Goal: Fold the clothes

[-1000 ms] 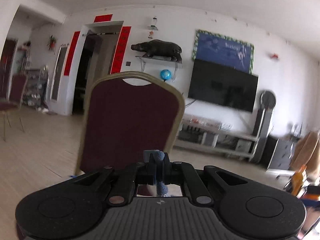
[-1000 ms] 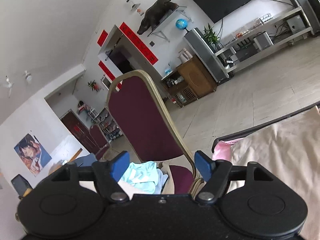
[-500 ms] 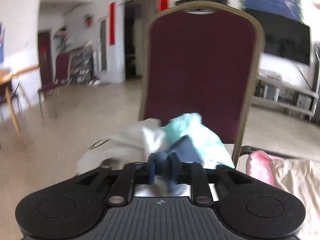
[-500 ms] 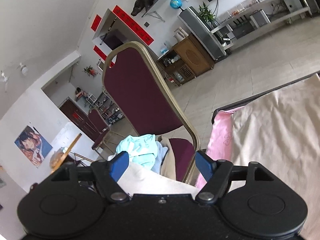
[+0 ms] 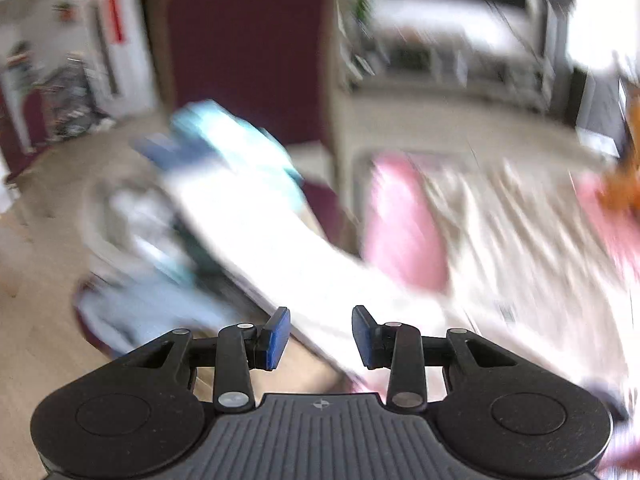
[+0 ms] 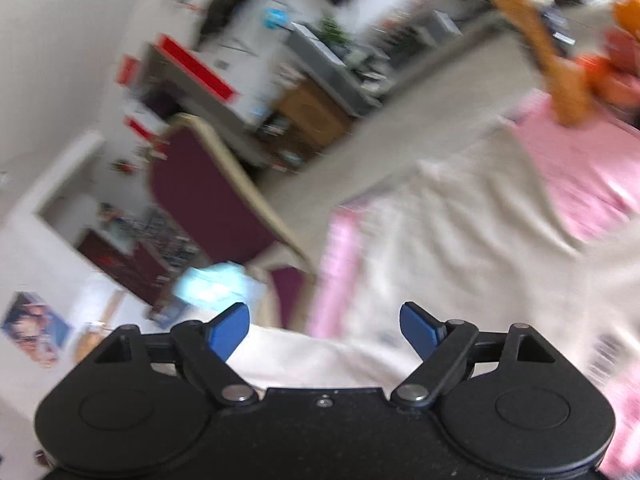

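Across the middle of the left wrist view a long white garment (image 5: 280, 248) runs from the heap of clothes (image 5: 168, 216) on the dark red chair (image 5: 248, 40) at the upper left down toward the lower centre, where it passes just ahead of the left gripper (image 5: 320, 334). That gripper's blue pads stand moderately apart with nothing clamped between them. At the right of the same view lies a wrinkled cream sheet (image 5: 500, 240) over a pink cover (image 5: 400, 224), which looks like the surface meant for folding. Low in the right wrist view the right gripper (image 6: 326, 330) stands wide, also empty, with the pale cloth of the garment (image 6: 304, 360) just beyond its pads. A light blue piece (image 6: 216, 286) sits on the chair seat at the centre left, and the sheet (image 6: 460, 240) fills the right half. Both pictures are badly smeared by motion, so I cannot say for sure whether the white garment hangs free, rests on the sheet's edge, or bridges chair and sheet. As for progress, no neatly folded piece shows anywhere in view; the clothes on the chair lie crumpled in a pile, and the white garment is stretched out rather than folded. Judging by that, most of the folding looks left to do: this garment needs spreading flat on the sheet, and the pile remains.
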Available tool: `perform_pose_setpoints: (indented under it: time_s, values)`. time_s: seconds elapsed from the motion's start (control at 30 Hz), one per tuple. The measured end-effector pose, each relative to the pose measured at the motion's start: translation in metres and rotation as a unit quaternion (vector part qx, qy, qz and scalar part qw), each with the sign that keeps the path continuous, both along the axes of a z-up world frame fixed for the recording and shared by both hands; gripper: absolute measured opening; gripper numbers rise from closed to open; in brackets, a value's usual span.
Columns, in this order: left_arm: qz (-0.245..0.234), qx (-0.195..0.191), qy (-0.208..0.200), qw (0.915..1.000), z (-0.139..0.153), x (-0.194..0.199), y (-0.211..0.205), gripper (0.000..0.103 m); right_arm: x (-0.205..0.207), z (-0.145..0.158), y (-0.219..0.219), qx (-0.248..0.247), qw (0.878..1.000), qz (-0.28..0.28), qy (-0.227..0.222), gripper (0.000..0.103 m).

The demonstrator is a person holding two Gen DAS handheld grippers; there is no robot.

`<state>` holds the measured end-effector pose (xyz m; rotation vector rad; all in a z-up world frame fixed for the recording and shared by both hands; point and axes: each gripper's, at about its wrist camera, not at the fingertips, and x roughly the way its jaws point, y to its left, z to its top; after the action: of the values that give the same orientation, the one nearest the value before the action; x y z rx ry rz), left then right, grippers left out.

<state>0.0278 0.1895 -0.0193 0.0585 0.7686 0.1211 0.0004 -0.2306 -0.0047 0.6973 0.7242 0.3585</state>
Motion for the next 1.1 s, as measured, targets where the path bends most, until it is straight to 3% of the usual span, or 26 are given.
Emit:
perform_pose_setpoints:
  time_s: [0.13,0.2,0.23,0.27,0.3,0.53,0.67,0.77,0.83,0.9,0.93,1.03,1.1]
  values:
    - [-0.044,0.005,0.081,0.9957,-0.054,0.009,-0.064,0.032,-0.007,-0.066,-0.021,-0.063,0.991,-0.047,0.109,0.081]
    - [-0.051,0.019,0.1,0.9935,-0.074,0.018,-0.087,0.03,-0.005,-0.099,-0.027,-0.102,0.979,-0.067,0.164,0.065]
    - [-0.049,0.032,0.099,0.9934,-0.078,0.02,-0.099,0.03,-0.001,-0.114,-0.03,-0.122,0.972,-0.074,0.188,0.044]
    - [-0.046,0.041,0.094,0.9937,-0.079,0.025,-0.105,0.029,0.002,-0.122,-0.031,-0.132,0.97,-0.076,0.19,0.03]
    - [-0.044,0.05,0.087,0.994,-0.079,0.029,-0.11,0.029,0.005,-0.129,-0.033,-0.141,0.969,-0.076,0.19,0.027]
    - [-0.006,0.069,0.019,0.9975,-0.098,0.082,-0.119,0.029,0.042,-0.137,-0.05,-0.177,0.974,-0.094,0.108,0.026]
    - [0.049,0.084,0.039,0.9945,-0.13,0.113,-0.101,0.022,0.063,-0.157,-0.055,-0.188,0.971,-0.096,0.115,0.026]
    - [0.093,0.101,0.086,0.9867,-0.15,0.125,-0.082,0.025,0.069,-0.169,-0.053,-0.192,0.969,-0.086,0.133,0.025]
    - [0.109,0.138,0.086,0.9807,-0.15,0.125,-0.08,0.026,0.069,-0.167,-0.051,-0.21,0.966,-0.08,0.129,0.025]
    - [0.136,0.181,0.095,0.9692,-0.154,0.124,-0.077,0.026,0.067,-0.166,-0.053,-0.211,0.965,-0.088,0.13,0.025]
    - [0.146,0.183,0.099,0.9671,-0.153,0.123,-0.073,0.026,0.066,-0.166,-0.055,-0.209,0.965,-0.093,0.131,0.025]
    - [0.149,0.181,0.096,0.9674,-0.143,0.113,-0.072,0.023,0.058,-0.163,-0.062,-0.208,0.963,-0.111,0.13,0.026]
    - [0.126,0.15,0.07,0.9781,-0.13,0.093,-0.079,0.02,0.051,-0.158,-0.065,-0.204,0.966,-0.114,0.112,0.026]
